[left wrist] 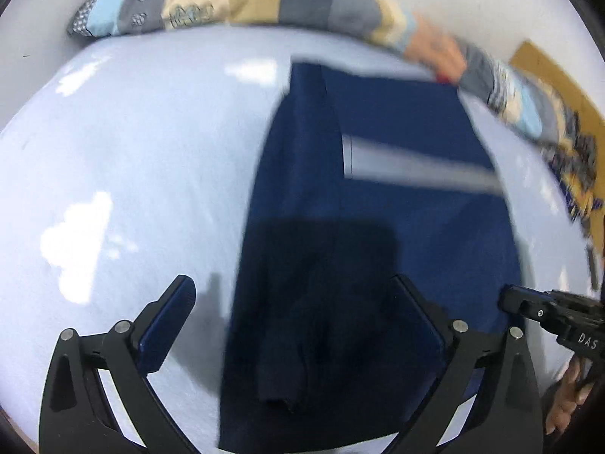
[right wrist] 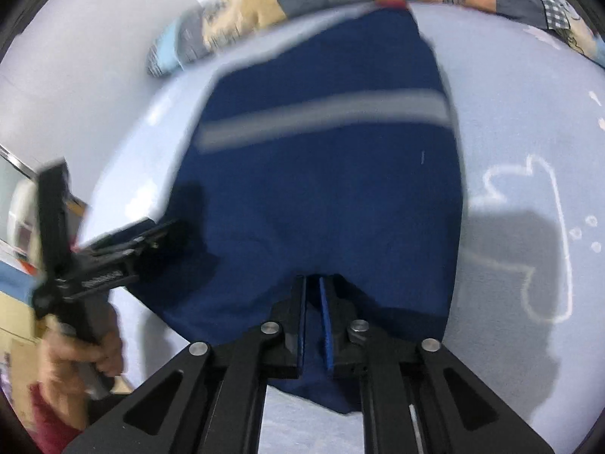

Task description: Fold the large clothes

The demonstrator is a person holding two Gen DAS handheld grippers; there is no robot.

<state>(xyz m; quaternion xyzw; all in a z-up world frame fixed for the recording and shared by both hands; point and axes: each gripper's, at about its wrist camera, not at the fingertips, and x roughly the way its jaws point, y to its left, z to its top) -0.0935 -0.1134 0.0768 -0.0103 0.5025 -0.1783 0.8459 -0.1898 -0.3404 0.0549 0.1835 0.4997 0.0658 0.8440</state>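
A navy garment (left wrist: 378, 227) with a grey stripe (right wrist: 321, 117) lies spread on a pale blue bed sheet (left wrist: 132, 170). In the left wrist view my left gripper (left wrist: 295, 299) stands wide open above the garment's left part, with a folded dark flap under the gap and nothing held. The right wrist view has my right gripper (right wrist: 313, 283) nearly closed on the garment's (right wrist: 321, 196) near edge, with navy cloth pinched between its pads. The right gripper (left wrist: 544, 310) also shows at the left wrist view's right edge. A hand (right wrist: 72, 352) holds the left gripper (right wrist: 177, 204) at the left.
A patchwork quilt (left wrist: 234, 0) runs along the far side of the bed against a white wall (right wrist: 75, 38). The sheet (right wrist: 529, 132) carries white cloud drawings (right wrist: 544, 234). A brown board (left wrist: 559, 79) lies at the far right.
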